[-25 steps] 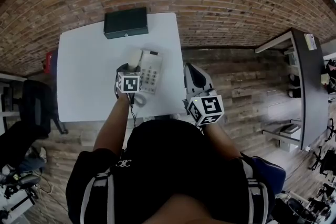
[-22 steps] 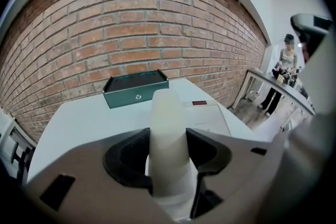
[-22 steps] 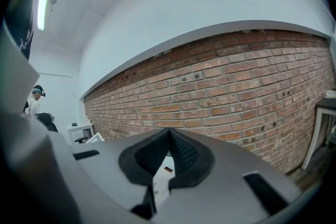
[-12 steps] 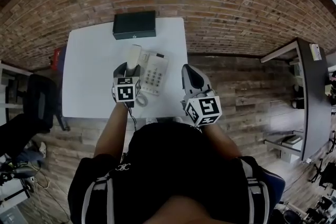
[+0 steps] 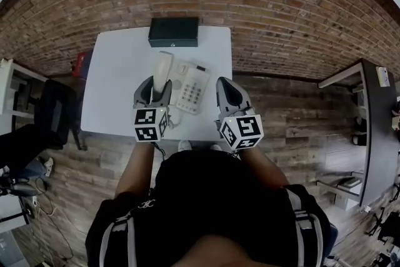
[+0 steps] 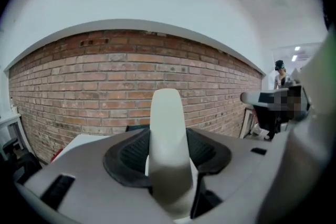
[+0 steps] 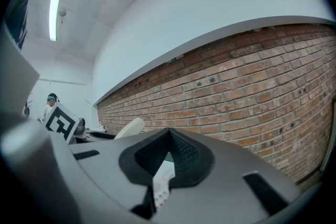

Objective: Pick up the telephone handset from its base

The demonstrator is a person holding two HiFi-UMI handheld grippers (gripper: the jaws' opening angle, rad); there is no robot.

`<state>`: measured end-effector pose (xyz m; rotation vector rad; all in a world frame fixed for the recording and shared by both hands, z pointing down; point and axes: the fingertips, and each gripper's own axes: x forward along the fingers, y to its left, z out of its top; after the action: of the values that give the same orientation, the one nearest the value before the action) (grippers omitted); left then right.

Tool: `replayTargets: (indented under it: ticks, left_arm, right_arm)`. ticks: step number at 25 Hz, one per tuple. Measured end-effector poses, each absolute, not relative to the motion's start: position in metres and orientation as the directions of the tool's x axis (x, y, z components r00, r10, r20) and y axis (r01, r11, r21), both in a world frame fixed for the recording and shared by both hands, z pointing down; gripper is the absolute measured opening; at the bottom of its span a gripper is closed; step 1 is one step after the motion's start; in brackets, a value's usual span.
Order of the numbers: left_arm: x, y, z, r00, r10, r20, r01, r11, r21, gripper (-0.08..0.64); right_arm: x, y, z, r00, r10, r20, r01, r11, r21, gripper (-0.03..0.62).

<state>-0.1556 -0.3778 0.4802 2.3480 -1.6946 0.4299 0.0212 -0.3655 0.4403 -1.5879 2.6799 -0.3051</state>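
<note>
Toward worktop's (image 5: pixel 119 90) near edge, gripping handset (image 5: pixel 162 70) with left fingers (image 6: pixel 130 156), clear of base (image 5: pixel 191 88); right fingers (image 7: pixel 145 159) closed on nothing. Probably light, rigid, slick plastic; narrow middle suits as hold.

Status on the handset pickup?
Left gripper shut on handset; right gripper shut, empty. Handset tilted up, off base. Nothing in the way.

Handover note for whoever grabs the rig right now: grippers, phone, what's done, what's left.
Left gripper: shut on the telephone handset, which is tilted up toward the brick wall and appears lifted off its base.
Right gripper: shut, empty, beside the base's right edge.
Base: keypad up on the white table, nearer than the black box.
Done: grasp and lift.
Left: probably just hold the handset clear.
</note>
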Motion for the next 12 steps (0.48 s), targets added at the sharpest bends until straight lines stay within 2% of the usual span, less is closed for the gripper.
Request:
replayTargets:
  ticks: [12]
  left_arm:
    - [-0.183,-0.338,0.436,0.228,-0.94,0.255,-0.974,-0.222,0.052,0.21]
  right_arm:
    - [-0.005,-0.356,0.442,-0.535,-0.839,0.098,-0.84,0.516,-0.167,-0.003]
